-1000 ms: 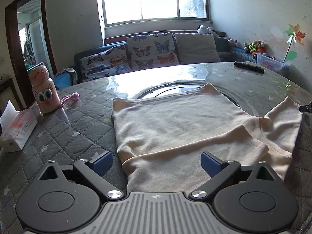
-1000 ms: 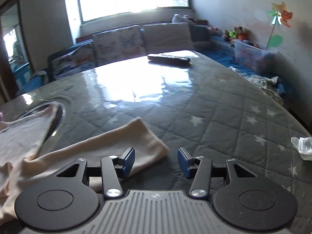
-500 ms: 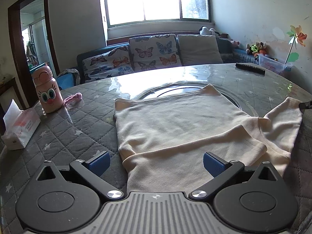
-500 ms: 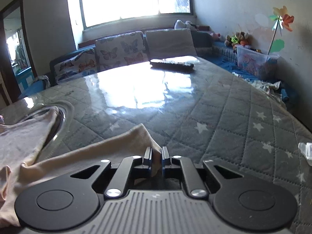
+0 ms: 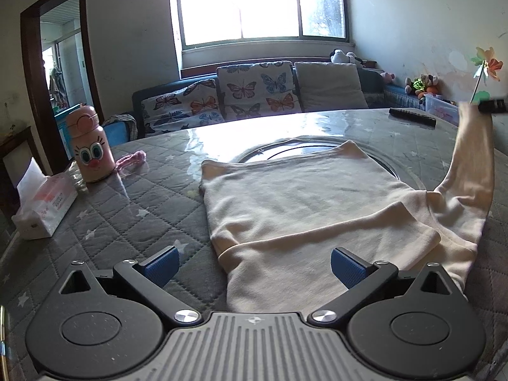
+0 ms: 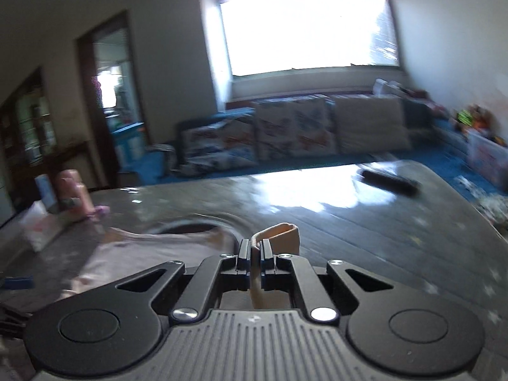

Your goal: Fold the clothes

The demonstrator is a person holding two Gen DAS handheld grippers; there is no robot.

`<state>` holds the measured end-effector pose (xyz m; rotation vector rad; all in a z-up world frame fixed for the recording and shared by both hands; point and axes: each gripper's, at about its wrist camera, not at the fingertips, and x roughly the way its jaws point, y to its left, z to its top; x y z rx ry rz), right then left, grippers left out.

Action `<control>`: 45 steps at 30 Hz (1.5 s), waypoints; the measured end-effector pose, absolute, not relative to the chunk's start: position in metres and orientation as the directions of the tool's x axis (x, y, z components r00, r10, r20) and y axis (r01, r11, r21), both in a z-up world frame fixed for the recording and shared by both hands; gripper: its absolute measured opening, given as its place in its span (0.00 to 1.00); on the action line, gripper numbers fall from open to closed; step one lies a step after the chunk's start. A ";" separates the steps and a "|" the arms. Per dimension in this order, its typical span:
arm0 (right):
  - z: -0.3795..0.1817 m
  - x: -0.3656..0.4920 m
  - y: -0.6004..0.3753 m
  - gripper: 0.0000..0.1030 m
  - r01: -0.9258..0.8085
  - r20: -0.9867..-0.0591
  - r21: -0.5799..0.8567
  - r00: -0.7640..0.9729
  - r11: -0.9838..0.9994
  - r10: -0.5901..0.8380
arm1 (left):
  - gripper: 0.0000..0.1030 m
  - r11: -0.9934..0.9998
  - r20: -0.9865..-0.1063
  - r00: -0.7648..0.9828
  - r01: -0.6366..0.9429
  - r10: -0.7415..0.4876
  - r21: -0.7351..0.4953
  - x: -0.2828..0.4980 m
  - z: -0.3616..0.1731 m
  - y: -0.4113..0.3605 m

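A cream long-sleeved shirt lies flat on the grey quilted table, with one sleeve folded across its near part. My left gripper is open and empty, low over the shirt's near edge. My right gripper is shut on the cuff of the other sleeve and holds it up in the air. In the left wrist view that sleeve rises from the table to the right gripper's tip at the far right. The right wrist view is blurred.
A pink cartoon bottle and a tissue box stand at the table's left. A pink cloth piece lies beside the bottle. A black remote lies at the far right. A sofa with butterfly cushions stands behind.
My right gripper closed on the sleeve cuff, then lifted it off the table and swung left. My left gripper stayed open and rose slightly.
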<state>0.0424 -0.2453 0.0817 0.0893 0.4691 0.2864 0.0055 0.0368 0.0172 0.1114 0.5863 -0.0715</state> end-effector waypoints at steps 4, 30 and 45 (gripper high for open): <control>0.101 0.040 -0.202 0.04 -0.365 -0.415 0.117 0.827 0.924 0.379 | 1.00 0.995 -0.549 0.835 0.080 -0.030 0.067 0.000 0.017 0.046; 0.090 0.023 -0.070 0.17 -0.683 -0.524 0.069 0.595 0.727 0.609 | 1.00 0.999 -0.544 0.839 0.004 0.021 0.044 -0.010 0.011 0.082; 0.001 0.022 -0.167 0.18 -0.528 -0.740 0.113 0.521 0.842 0.426 | 1.00 0.993 -0.591 0.806 0.056 0.018 0.107 0.016 -0.001 0.050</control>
